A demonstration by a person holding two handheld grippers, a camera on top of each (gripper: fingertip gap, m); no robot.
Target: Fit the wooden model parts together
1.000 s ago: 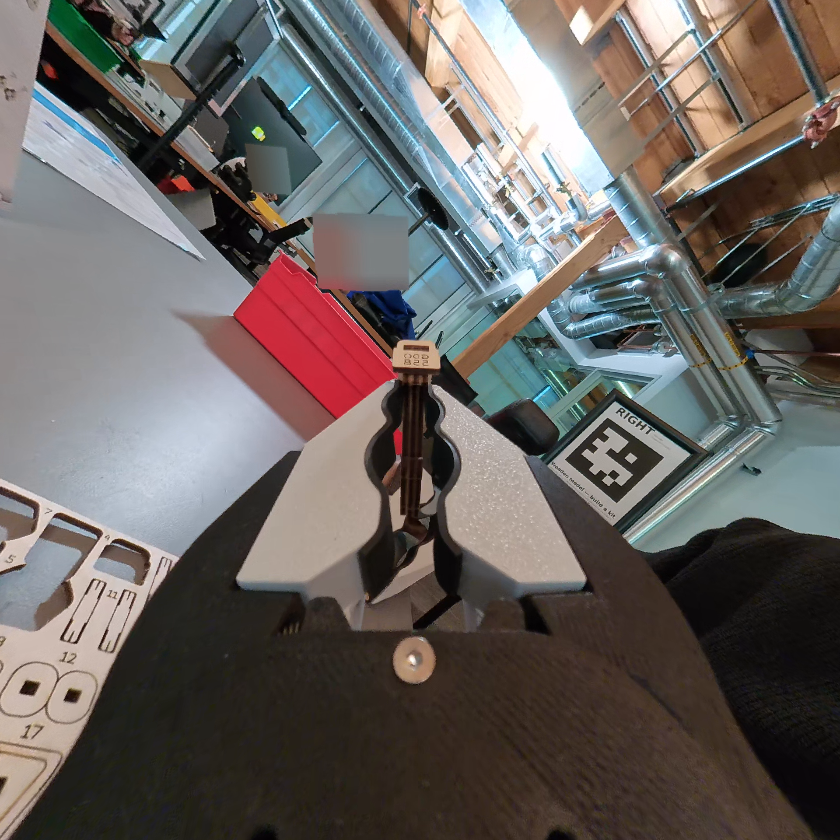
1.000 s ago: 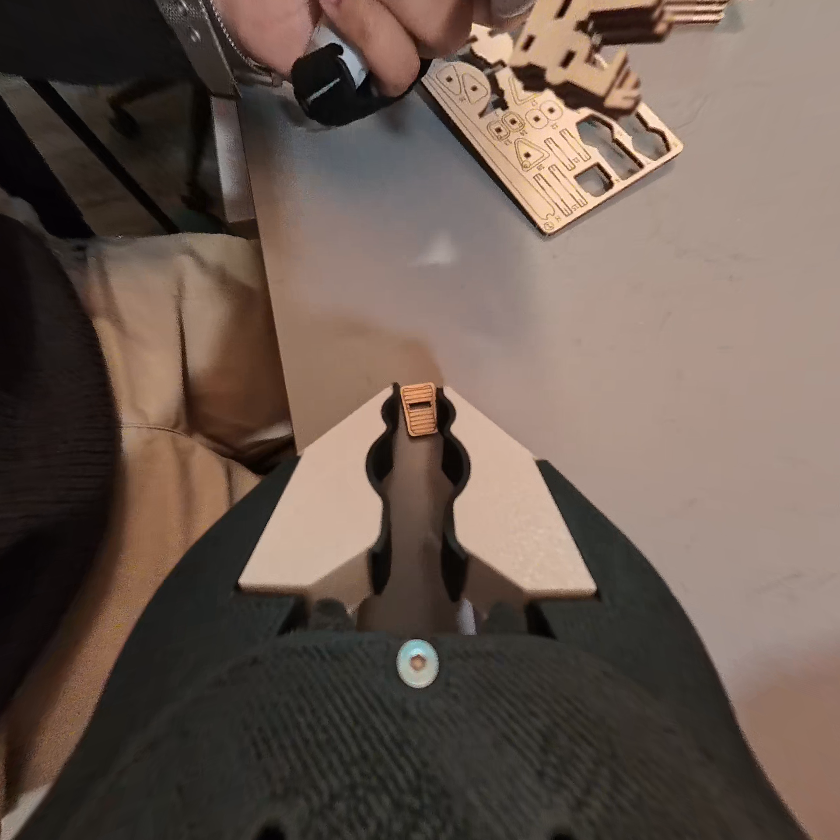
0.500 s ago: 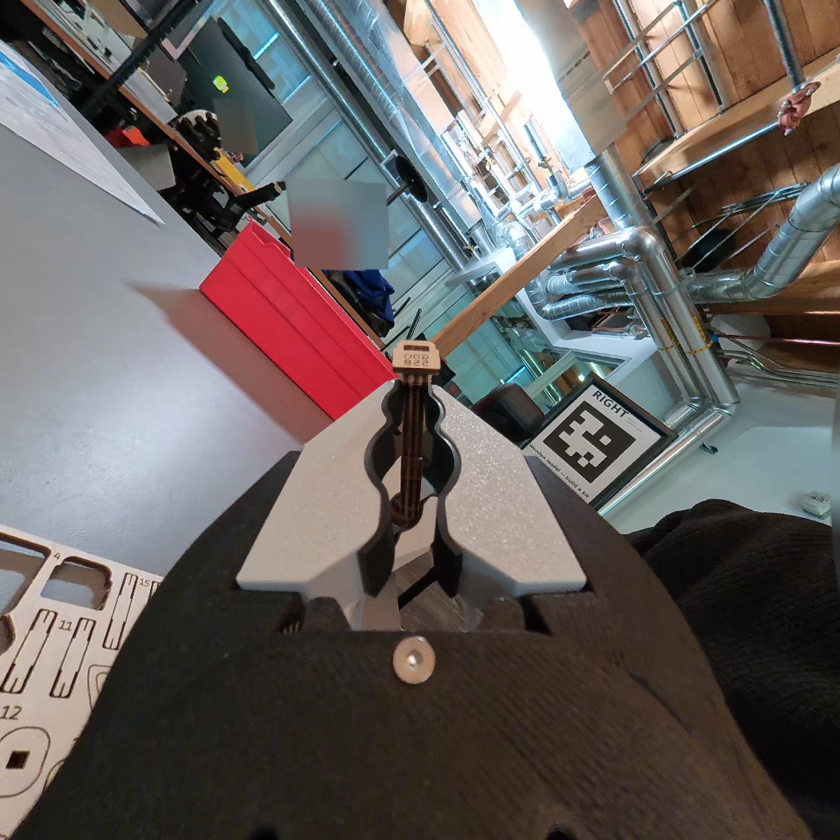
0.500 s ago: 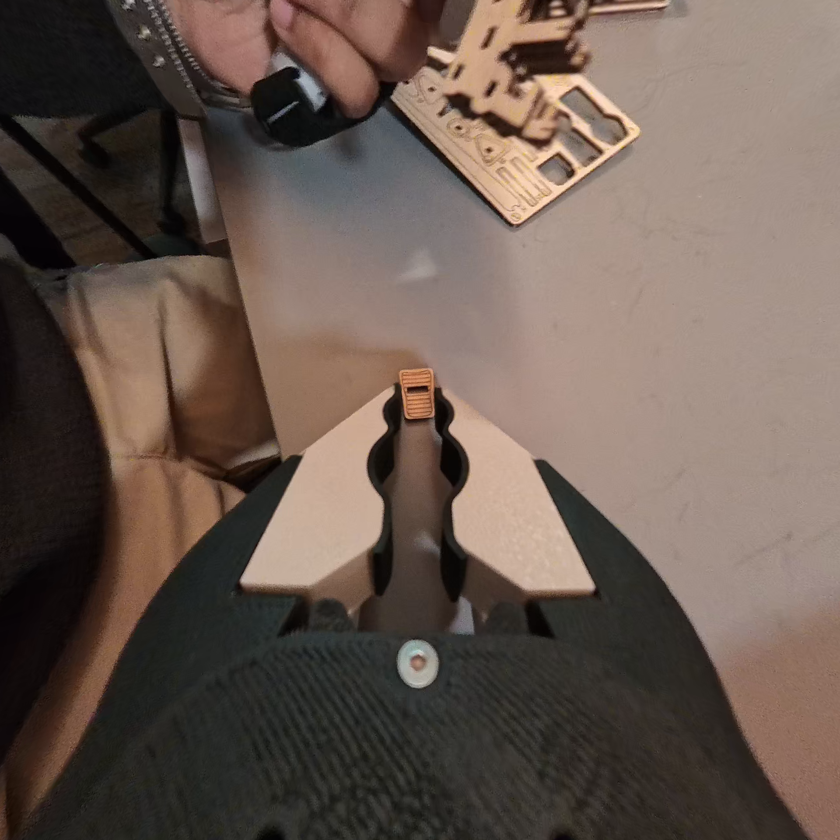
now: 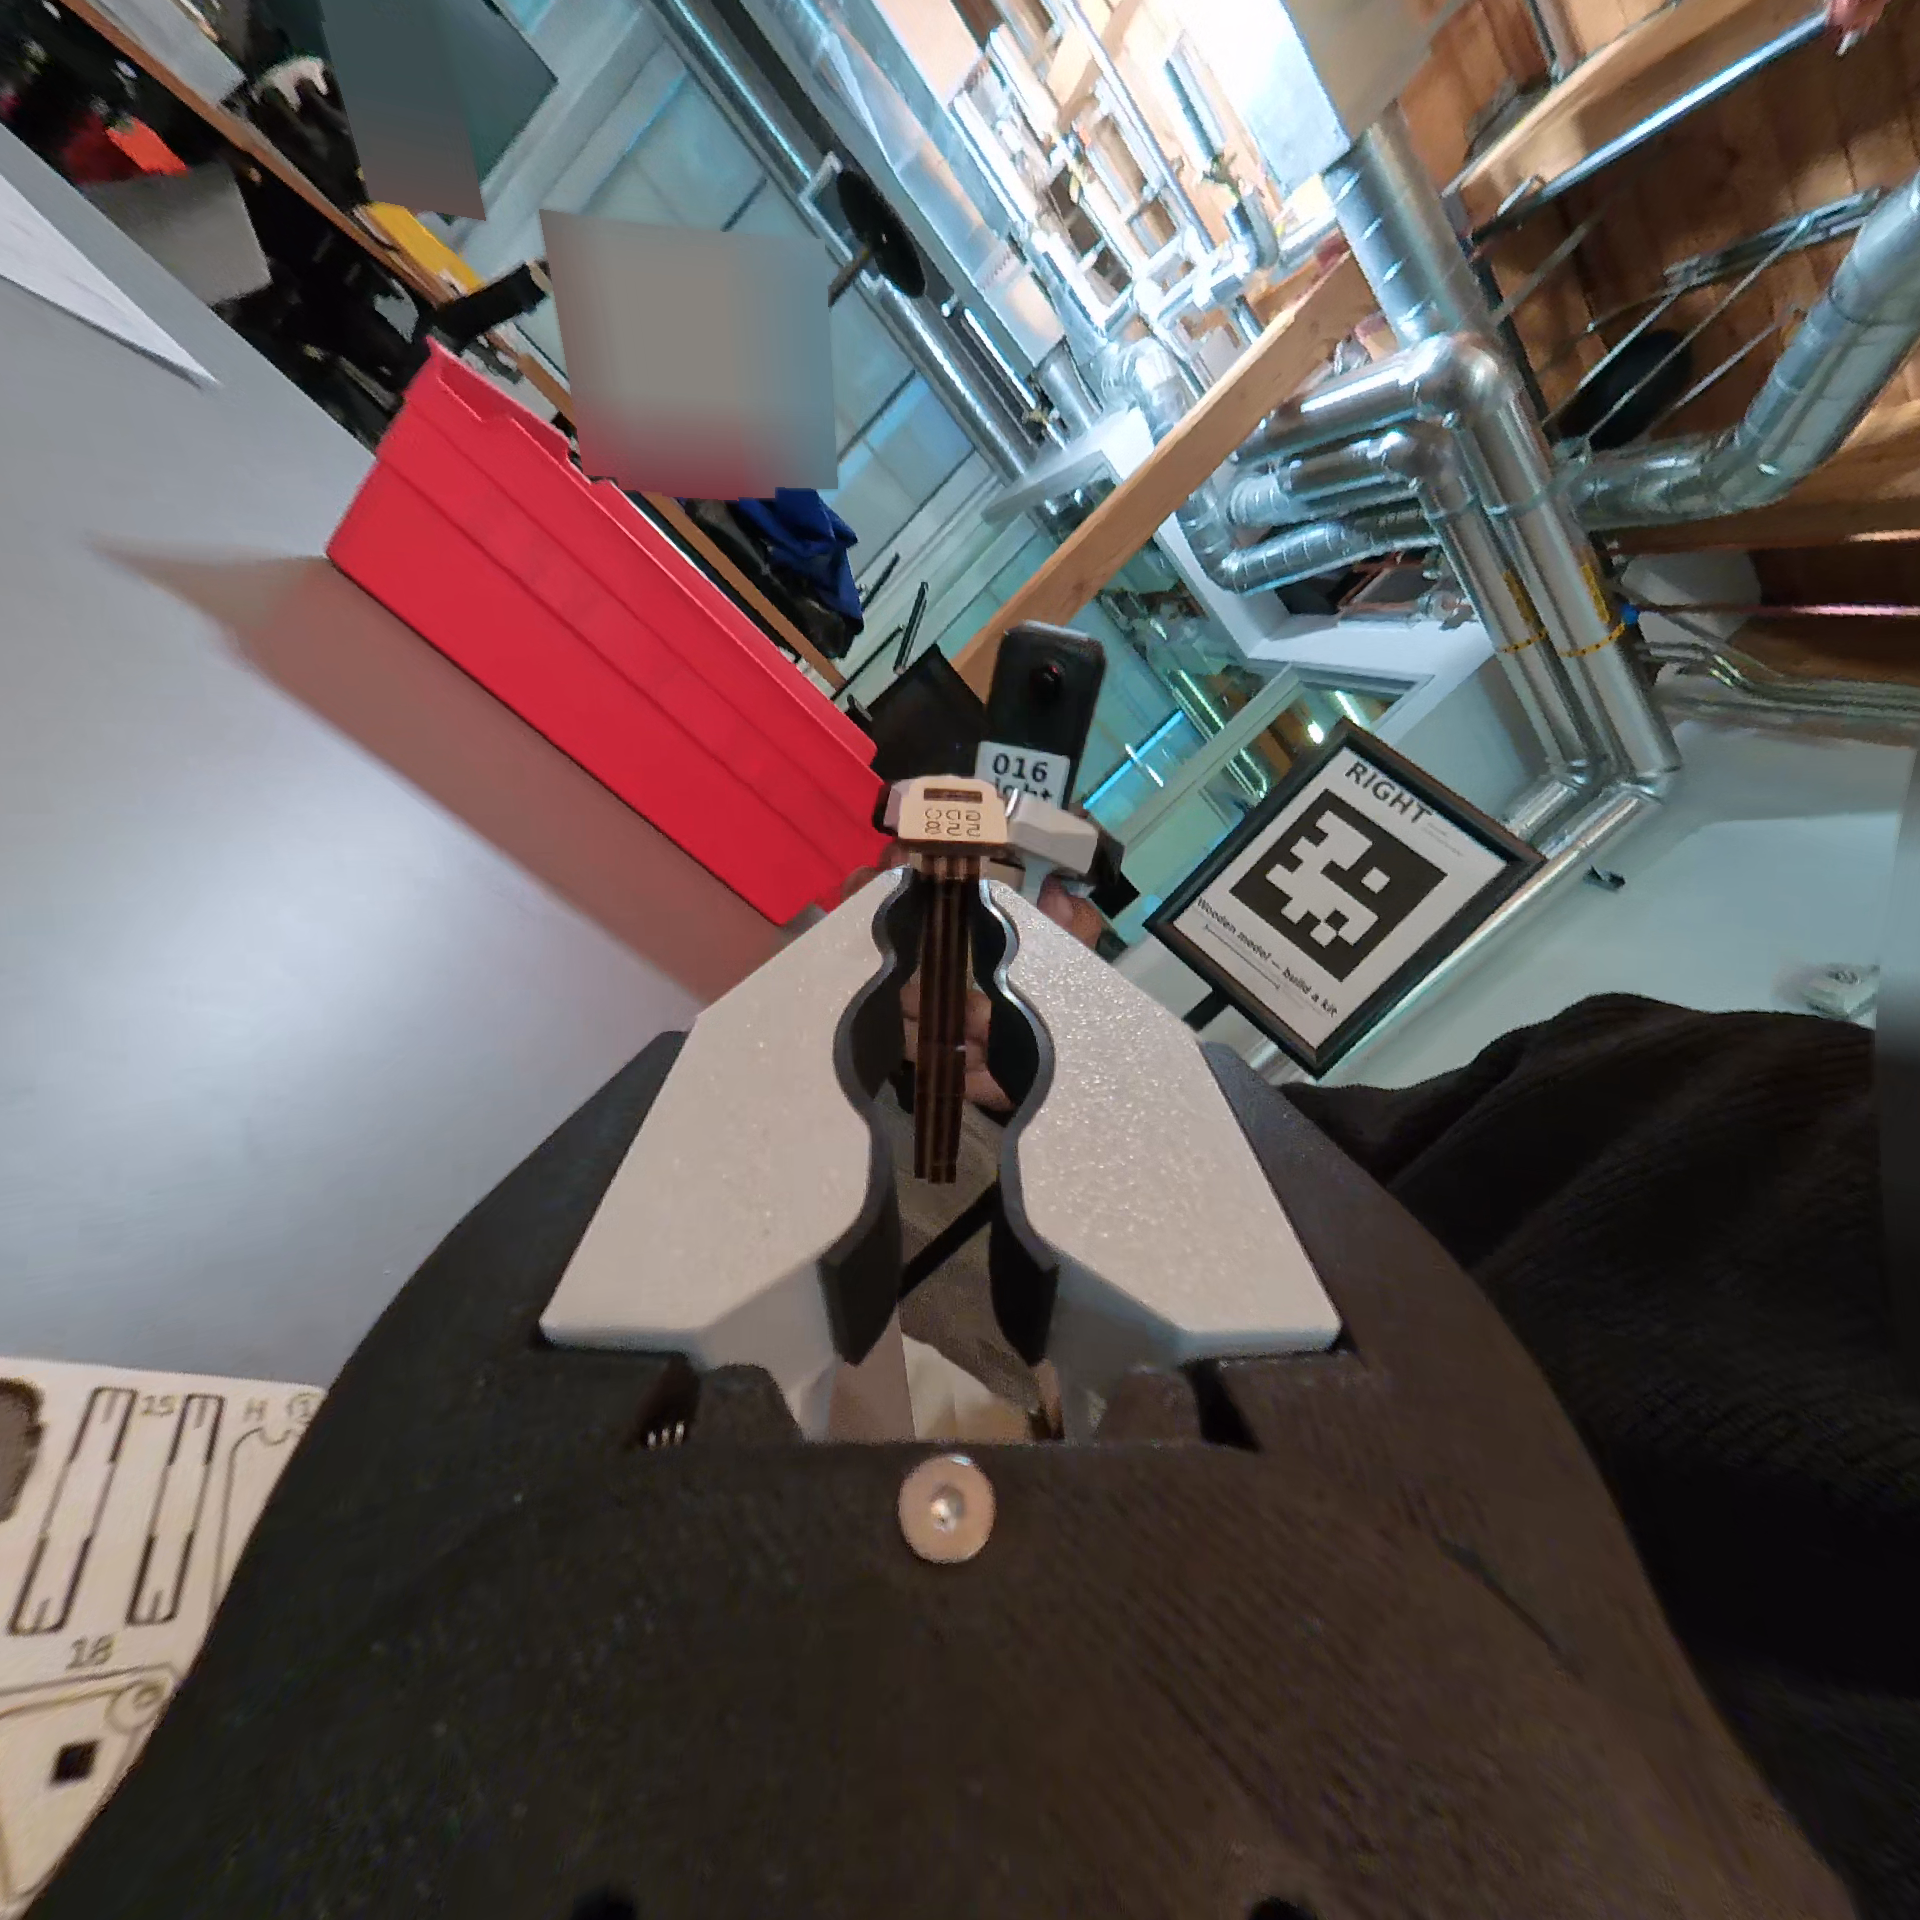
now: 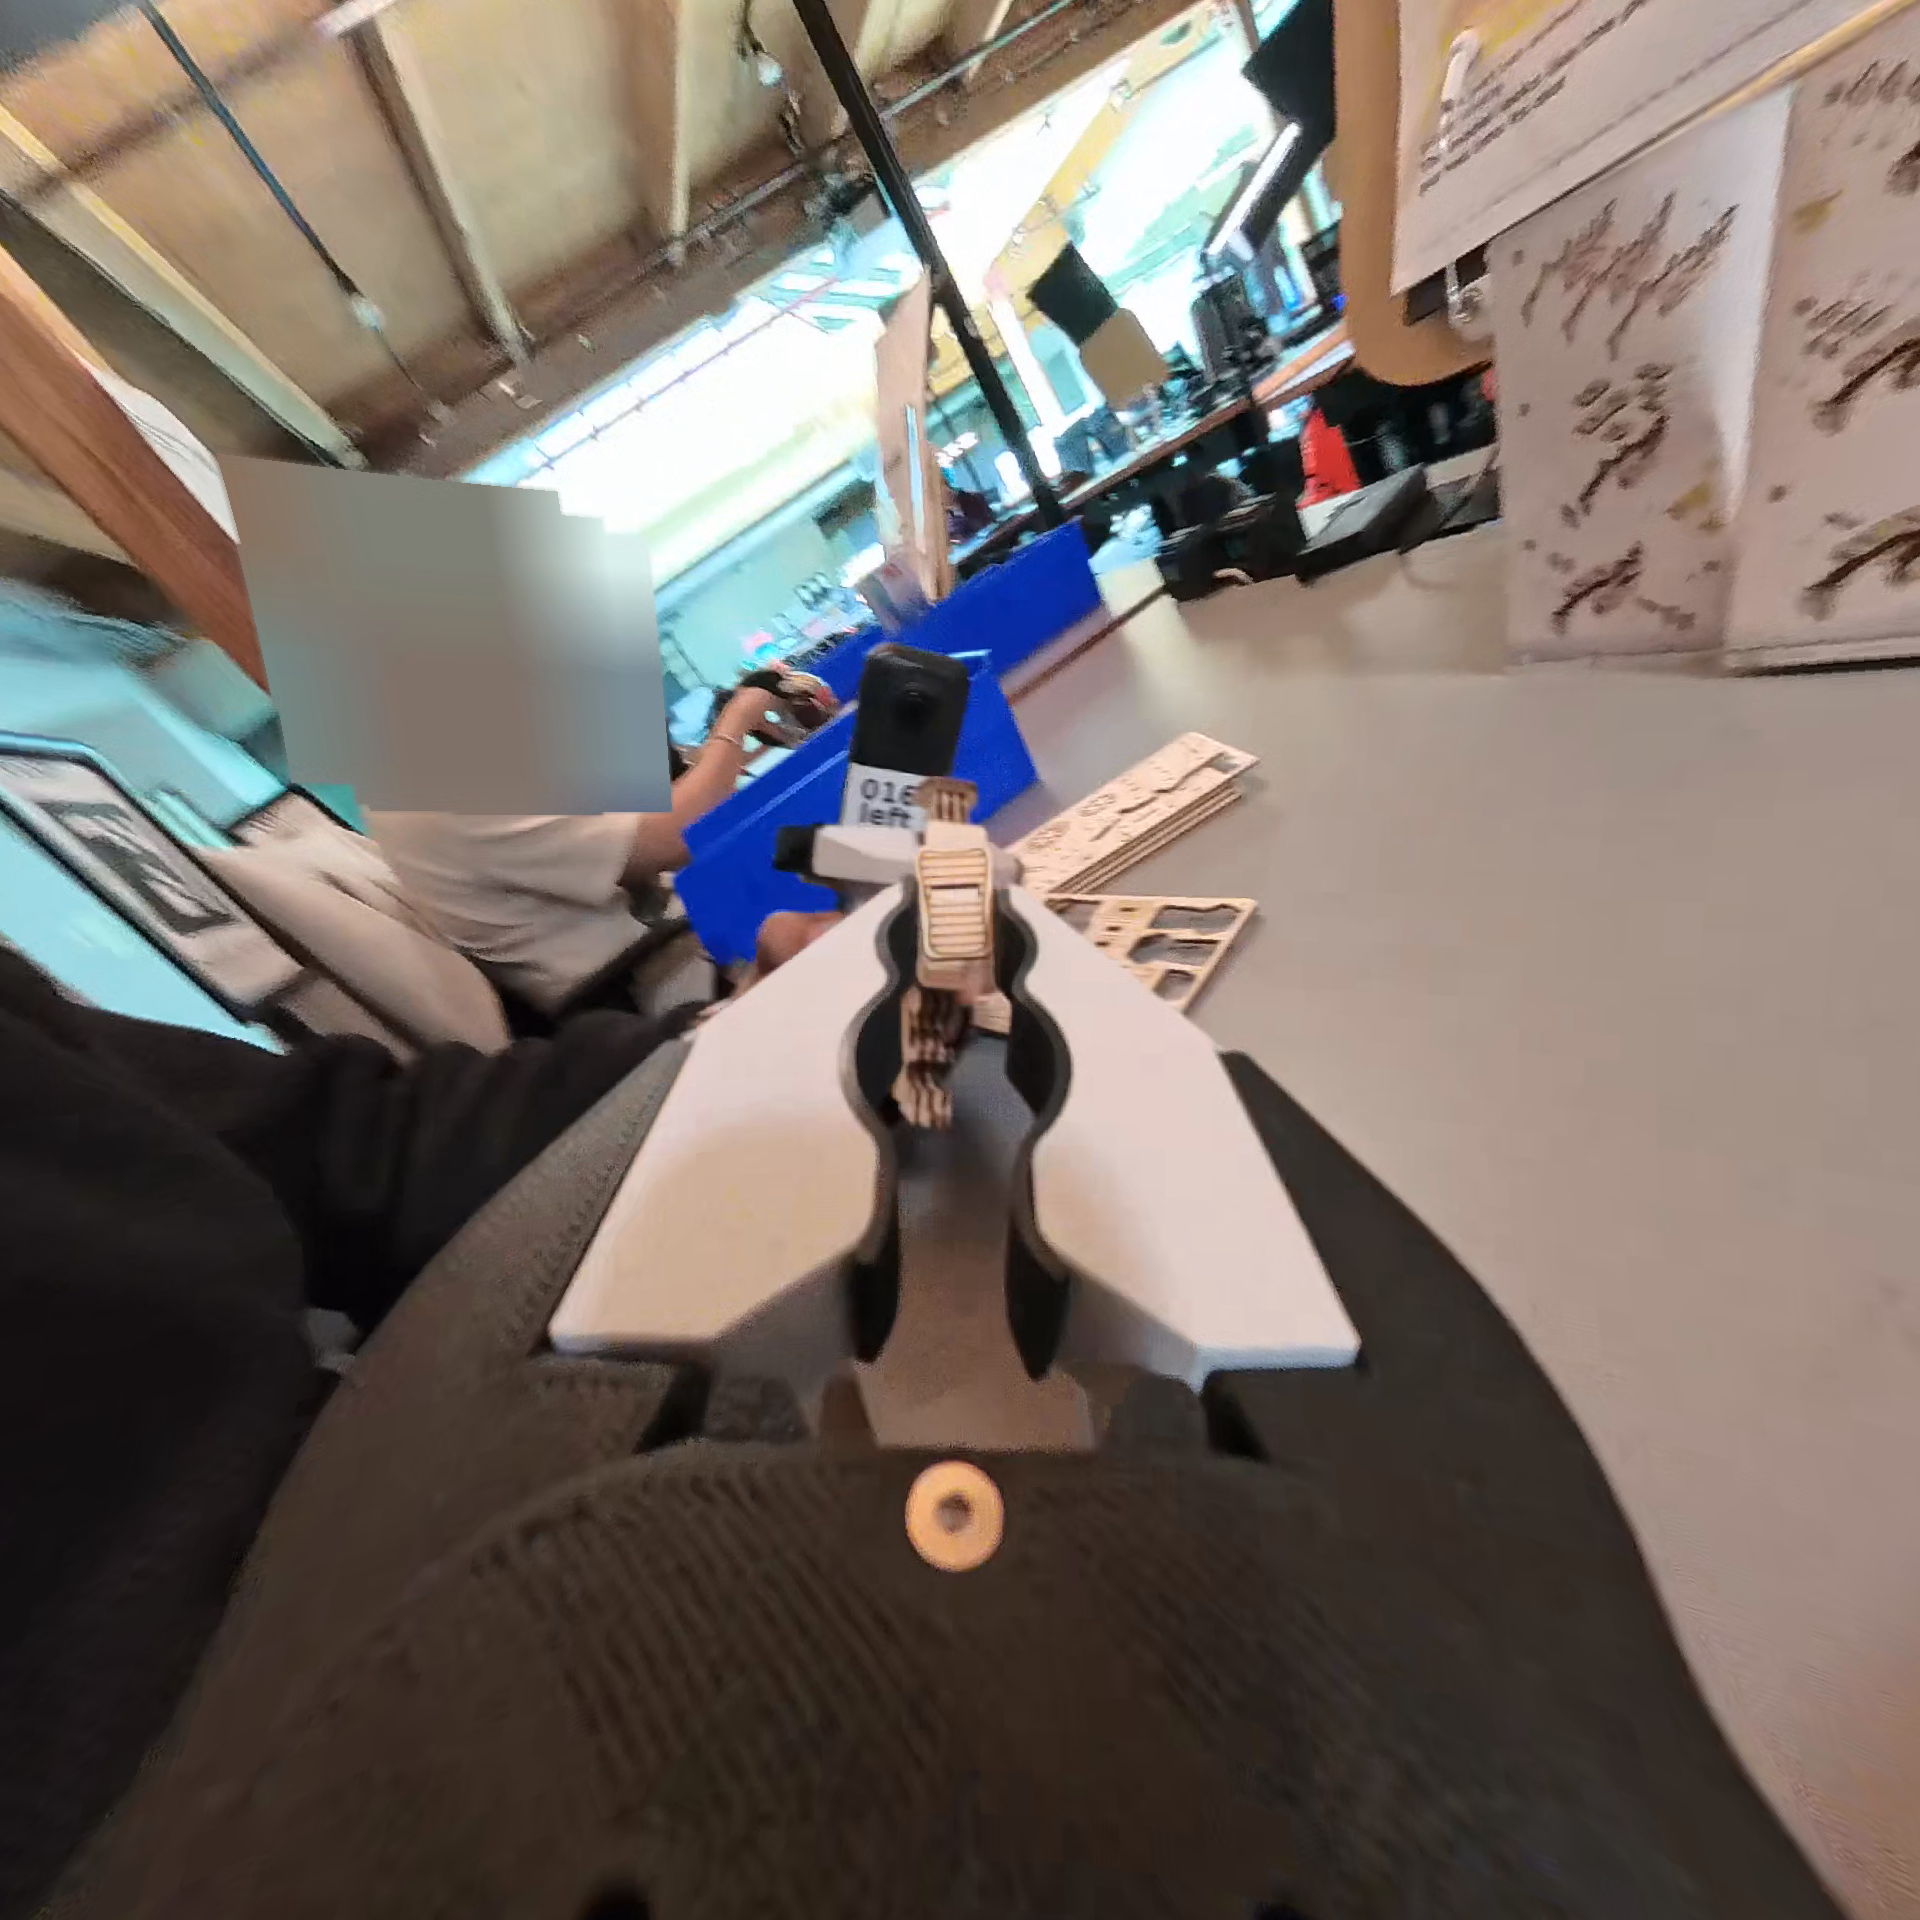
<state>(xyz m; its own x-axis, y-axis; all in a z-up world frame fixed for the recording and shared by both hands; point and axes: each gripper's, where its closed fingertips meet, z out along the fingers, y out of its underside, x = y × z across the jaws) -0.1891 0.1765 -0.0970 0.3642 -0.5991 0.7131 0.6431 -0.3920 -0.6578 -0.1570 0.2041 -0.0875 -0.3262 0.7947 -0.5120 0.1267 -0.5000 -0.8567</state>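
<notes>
Risk of slip: the left hand-held gripper pinches the layered wooden assembly only by its thin edges — a sideways push during the fitting could, I think, turn it between the fingers.
Risk of misalignment: the two wooden parts meet nearly tip to tip in the air, well above the bench; if they are brought together crooked, the small slatted wooden piece may jam or crack.
Risk from view: the right wrist view is blurred, so the exact contact between the parts I cannot tell.
Left hand-held gripper: pressed together on the layered wooden assembly, whose engraved head stands out beyond the fingertips.
Right hand-held gripper: closed on the small slatted wooden piece, held at the very tips — the layered assembly shows just behind it.
Spare parts: the punched wooden sheets lie flat on the bench, beside a blue bin.
</notes>
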